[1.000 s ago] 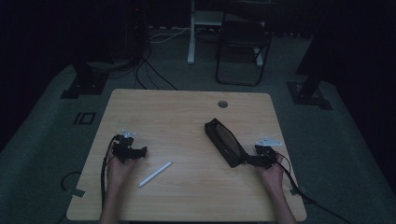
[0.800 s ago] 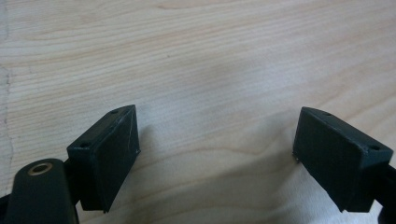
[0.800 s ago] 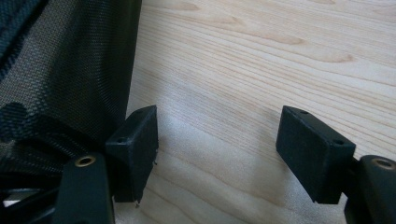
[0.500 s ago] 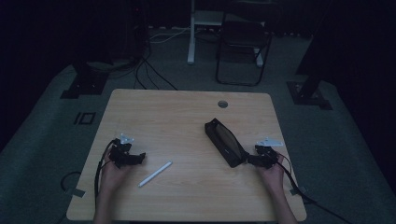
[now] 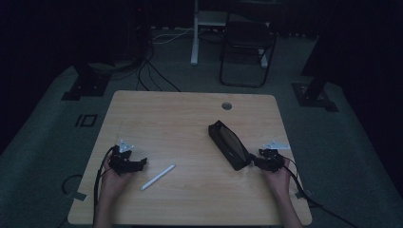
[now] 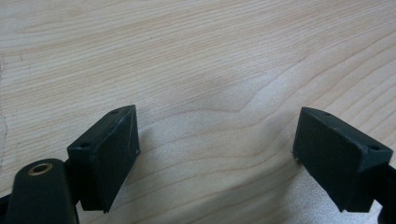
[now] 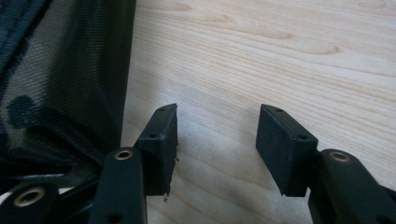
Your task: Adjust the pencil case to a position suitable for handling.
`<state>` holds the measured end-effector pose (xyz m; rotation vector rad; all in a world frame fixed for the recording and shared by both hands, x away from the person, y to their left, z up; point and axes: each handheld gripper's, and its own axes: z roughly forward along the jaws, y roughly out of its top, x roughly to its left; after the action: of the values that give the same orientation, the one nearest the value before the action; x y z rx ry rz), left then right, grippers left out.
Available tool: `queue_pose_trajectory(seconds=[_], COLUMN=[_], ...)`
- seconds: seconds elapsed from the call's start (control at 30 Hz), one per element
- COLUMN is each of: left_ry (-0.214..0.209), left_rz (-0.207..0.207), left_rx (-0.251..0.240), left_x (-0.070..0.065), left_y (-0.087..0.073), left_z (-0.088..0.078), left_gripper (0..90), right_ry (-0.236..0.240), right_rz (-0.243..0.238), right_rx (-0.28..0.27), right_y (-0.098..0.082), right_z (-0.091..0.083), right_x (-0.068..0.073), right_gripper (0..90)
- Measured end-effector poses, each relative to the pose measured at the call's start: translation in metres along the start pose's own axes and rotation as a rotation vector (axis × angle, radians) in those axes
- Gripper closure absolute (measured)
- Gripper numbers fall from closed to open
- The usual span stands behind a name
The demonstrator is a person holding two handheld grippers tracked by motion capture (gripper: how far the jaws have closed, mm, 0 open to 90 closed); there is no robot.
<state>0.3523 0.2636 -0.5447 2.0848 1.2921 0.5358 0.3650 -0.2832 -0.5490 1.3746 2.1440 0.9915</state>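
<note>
A black mesh pouch (image 5: 228, 145) lies slantwise on the right half of the wooden table (image 5: 190, 118). My right gripper (image 5: 255, 162) sits at the pouch's near end. In the right gripper view its jaws (image 7: 218, 112) have just been closing, stand open over bare wood with nothing between them, and the pouch (image 7: 60, 70) lies just left of the left jaw. A white pen (image 5: 158, 177) lies near the table's middle front. My left gripper (image 5: 141, 163) rests left of the pen and points toward it. Its jaws (image 6: 217, 112) are wide open over bare wood.
A round cable hole (image 5: 226, 105) is set in the table's far side. Beyond the table stand a dark chair (image 5: 247, 52) and a white stand leg (image 5: 195, 33). Cables (image 5: 152, 76) run across the floor at the far left. Both forearms enter over the near edge.
My left hand has slid a little toward the near edge of the table. The right hand, the pouch and the pen have stayed in place.
</note>
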Motion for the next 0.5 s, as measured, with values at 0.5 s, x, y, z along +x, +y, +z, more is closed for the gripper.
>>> queue_pose_trajectory(seconds=[0.5], left_ry=[0.002], left_rz=[-0.004], left_rx=[-0.014], left_x=[0.0], left_y=[-0.001], left_z=[0.0], left_gripper=[14.9], right_ry=[0.004], right_rz=[0.024], right_rx=[-0.099], right_y=[0.01], right_z=[-0.033], right_x=[0.008], right_gripper=[48.8])
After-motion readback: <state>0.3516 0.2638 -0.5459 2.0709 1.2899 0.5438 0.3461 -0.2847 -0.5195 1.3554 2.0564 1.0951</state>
